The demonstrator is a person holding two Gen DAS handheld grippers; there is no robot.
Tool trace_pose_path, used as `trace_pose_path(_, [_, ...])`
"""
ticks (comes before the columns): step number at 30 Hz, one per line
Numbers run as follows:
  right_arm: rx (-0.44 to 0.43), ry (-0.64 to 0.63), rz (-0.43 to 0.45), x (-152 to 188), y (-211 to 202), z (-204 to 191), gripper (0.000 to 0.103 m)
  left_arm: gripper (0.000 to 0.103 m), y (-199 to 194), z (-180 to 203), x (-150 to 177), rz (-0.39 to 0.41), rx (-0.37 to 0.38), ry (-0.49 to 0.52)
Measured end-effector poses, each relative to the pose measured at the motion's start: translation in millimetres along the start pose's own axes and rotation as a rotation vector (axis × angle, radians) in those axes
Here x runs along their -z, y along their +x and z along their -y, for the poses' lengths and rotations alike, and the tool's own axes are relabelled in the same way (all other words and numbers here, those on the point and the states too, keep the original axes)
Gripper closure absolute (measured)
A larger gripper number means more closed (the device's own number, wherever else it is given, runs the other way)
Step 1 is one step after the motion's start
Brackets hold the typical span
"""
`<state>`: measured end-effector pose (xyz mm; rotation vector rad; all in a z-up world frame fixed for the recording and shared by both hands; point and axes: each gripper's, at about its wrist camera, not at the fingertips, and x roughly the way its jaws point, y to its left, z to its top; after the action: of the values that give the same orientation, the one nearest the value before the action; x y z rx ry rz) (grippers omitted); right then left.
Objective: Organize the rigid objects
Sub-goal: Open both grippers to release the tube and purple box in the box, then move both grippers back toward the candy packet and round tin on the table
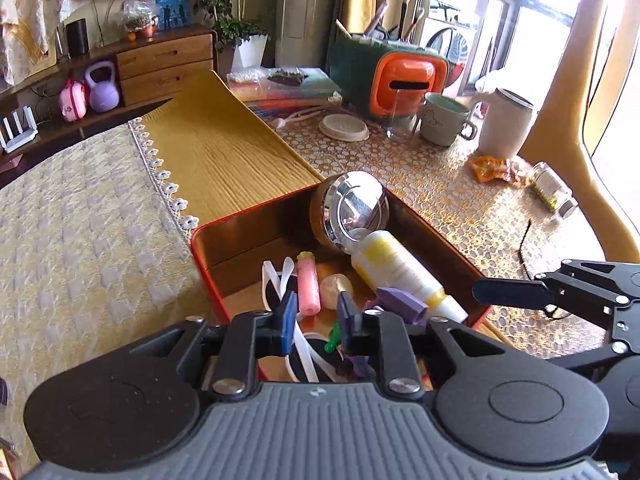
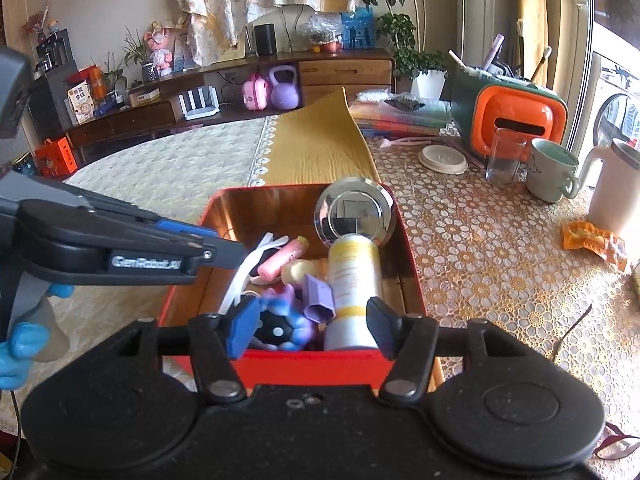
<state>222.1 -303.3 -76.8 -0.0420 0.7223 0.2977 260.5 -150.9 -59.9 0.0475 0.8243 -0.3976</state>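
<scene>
A red tin box (image 1: pixel 208 236) (image 2: pixel 312 364) on the table holds a chrome round button (image 1: pixel 356 208) (image 2: pixel 354 210), a white-and-yellow bottle (image 1: pixel 400 268) (image 2: pixel 354 280), a pink tube (image 1: pixel 308 286) (image 2: pixel 282 260), a purple hexagonal piece (image 1: pixel 402 300) (image 2: pixel 318 298), white straps (image 1: pixel 276 276) (image 2: pixel 248 276) and a blue-purple toy (image 2: pixel 288 324). My left gripper (image 1: pixel 318 318) (image 2: pixel 232 252) hangs over the box's left part, its jaws slightly apart with nothing pressed between them. My right gripper (image 2: pixel 312 328) stands open over the near rim, above the toy and the bottle's base.
Behind the box lies a yellow padded sheet (image 1: pixel 224 152). To the right stand a mug (image 1: pixel 442 120), a white jug (image 1: pixel 506 124), a glass (image 1: pixel 400 116), an orange-and-green case (image 1: pixel 400 76) and a round lid (image 1: pixel 344 126). An orange wrapper (image 1: pixel 494 168) and a small jar (image 1: pixel 554 186) lie nearby.
</scene>
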Motion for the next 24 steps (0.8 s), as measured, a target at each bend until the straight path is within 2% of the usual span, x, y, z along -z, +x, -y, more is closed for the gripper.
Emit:
trace_pose_path(7, [0.002,-0.009,0.025,-3.9,-14.9,-15.2,0.039,0.069,-35.4,-15.4,8.9,0.052,-0.006,-0.026])
trace_pose_path(9, [-0.005,-0.011,0.03,-5.3,-18.4,-20.8,0.039,0.051,-44.7,-20.3,12.7,0.068,-0.014,-0.033])
trace_pose_path(10, [-0.008,-0.017,0.032,-6.2,-20.0,-24.3,0.039,0.037,-50.4,-23.0,15.1,0.082,-0.021,-0.036])
trace_pose_path(11, [-0.01,-0.025,0.035,-6.6,-21.3,-28.1,0.039,0.033,-56.4,-25.7,17.5,0.097,-0.027,-0.037])
trace_pose_path(17, [-0.044,-0.067,0.044,-10.7,-28.7,-54.3,0.029,0.031,-87.5,-48.8,30.6,0.128,-0.04,-0.042])
trace_pose_path(24, [-0.088,-0.112,0.047,-15.2,-27.5,-89.6,0.018,0.027,-121.0,-82.0,51.5,0.159,-0.097,-0.051])
